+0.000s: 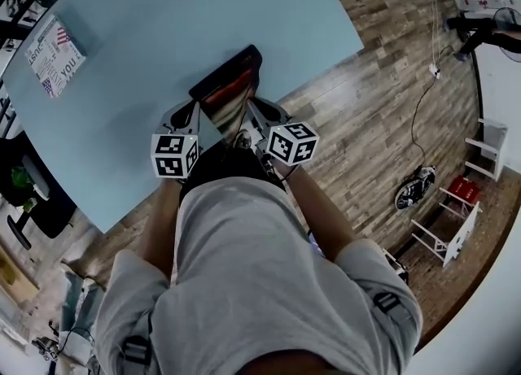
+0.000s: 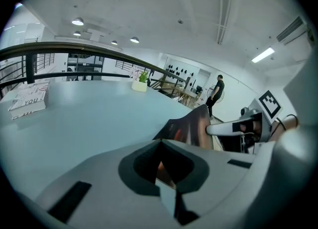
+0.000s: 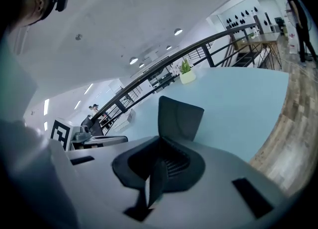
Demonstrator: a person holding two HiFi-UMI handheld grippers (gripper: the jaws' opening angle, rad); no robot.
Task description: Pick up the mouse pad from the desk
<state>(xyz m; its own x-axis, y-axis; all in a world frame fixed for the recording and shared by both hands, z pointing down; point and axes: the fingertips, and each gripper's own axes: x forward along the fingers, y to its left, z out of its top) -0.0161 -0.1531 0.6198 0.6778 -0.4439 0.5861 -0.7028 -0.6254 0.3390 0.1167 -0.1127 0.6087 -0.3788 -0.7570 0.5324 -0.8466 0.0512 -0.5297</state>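
Observation:
The mouse pad (image 1: 230, 87), dark with a reddish print, is raised off the light blue desk (image 1: 163, 32) near its front edge and bent into a fold. My left gripper (image 1: 198, 115) is shut on its near left edge and my right gripper (image 1: 251, 113) on its near right edge. In the left gripper view the printed face of the pad (image 2: 191, 126) rises out of the closed jaws of the left gripper (image 2: 161, 166). From the right gripper (image 3: 160, 167) the pad's dark underside (image 3: 180, 117) stands upright.
A printed book (image 1: 55, 54) lies at the desk's far left corner. A small potted plant (image 2: 140, 83) stands at the far edge by a railing. Wood floor (image 1: 383, 105) lies right of the curved desk edge. A person (image 2: 214, 94) stands far off.

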